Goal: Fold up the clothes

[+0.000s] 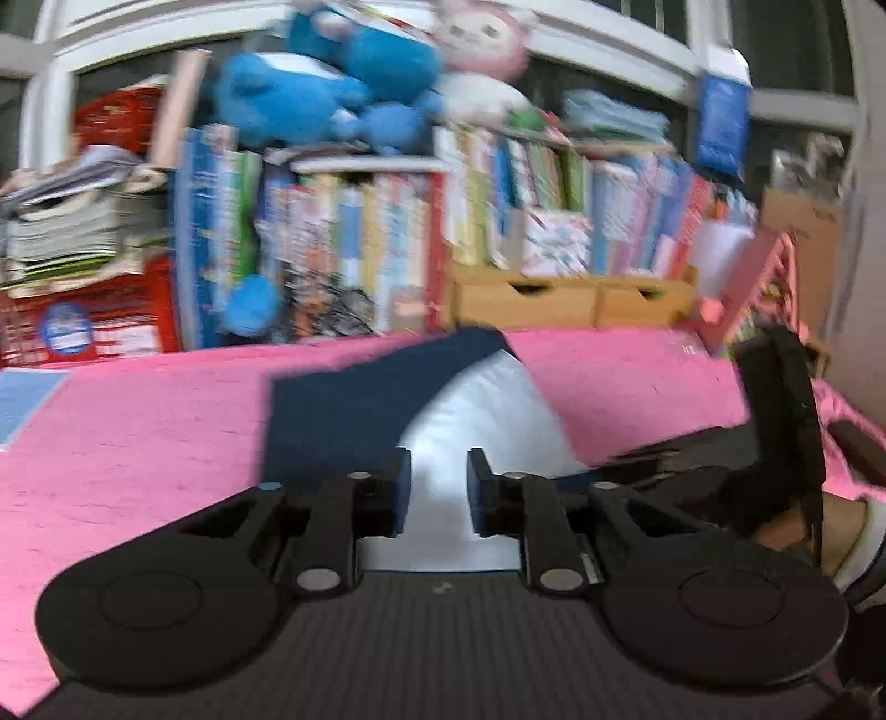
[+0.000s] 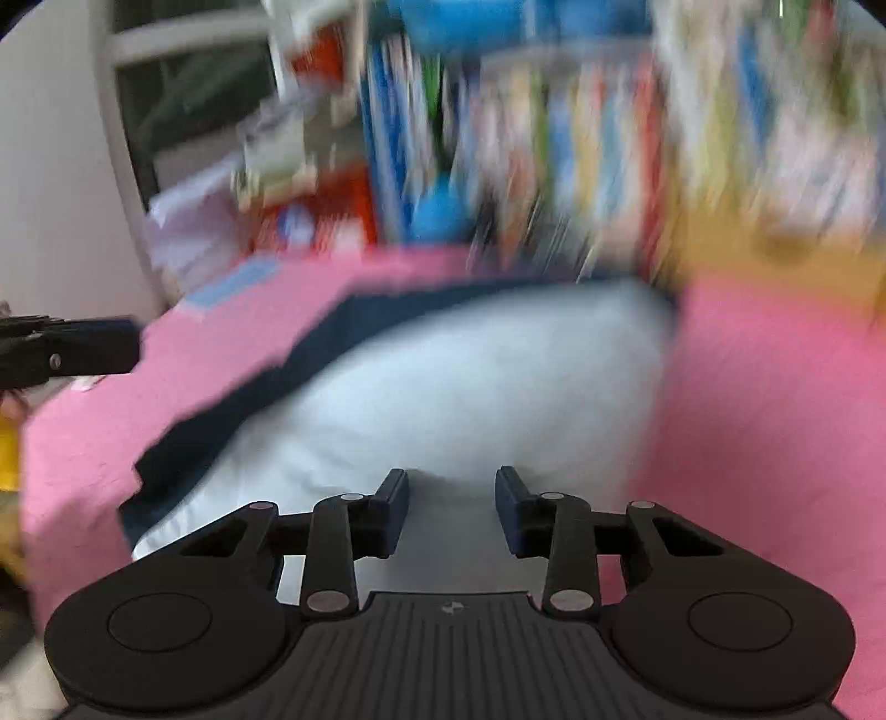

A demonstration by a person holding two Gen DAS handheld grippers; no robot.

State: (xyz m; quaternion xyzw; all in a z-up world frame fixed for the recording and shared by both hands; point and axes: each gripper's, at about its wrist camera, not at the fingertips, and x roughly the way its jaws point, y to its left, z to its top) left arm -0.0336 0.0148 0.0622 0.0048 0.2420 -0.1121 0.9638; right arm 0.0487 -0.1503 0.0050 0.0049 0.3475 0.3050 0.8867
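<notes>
A folded navy and white garment [image 1: 482, 404] lies on the pink cover [image 1: 138, 443] in the left wrist view, its navy part to the left and its white part to the right. My left gripper [image 1: 440, 487] hovers over the near white edge, open, with nothing pinched between its jaws. My right gripper [image 1: 775, 432] shows at the right edge of that view. In the blurred right wrist view, the same garment [image 2: 470, 387] spreads ahead of my right gripper [image 2: 451, 509], which stands open above the white cloth. My left gripper [image 2: 83, 349] pokes in from the left there.
Packed bookshelves [image 1: 387, 243] line the far edge of the cover, with a blue plush [image 1: 310, 94] and a pink-and-white plush [image 1: 482, 50] on top. A wooden drawer box [image 1: 570, 299] and a red crate [image 1: 94, 327] stand at the back. A person's hand [image 1: 841, 531] is at right.
</notes>
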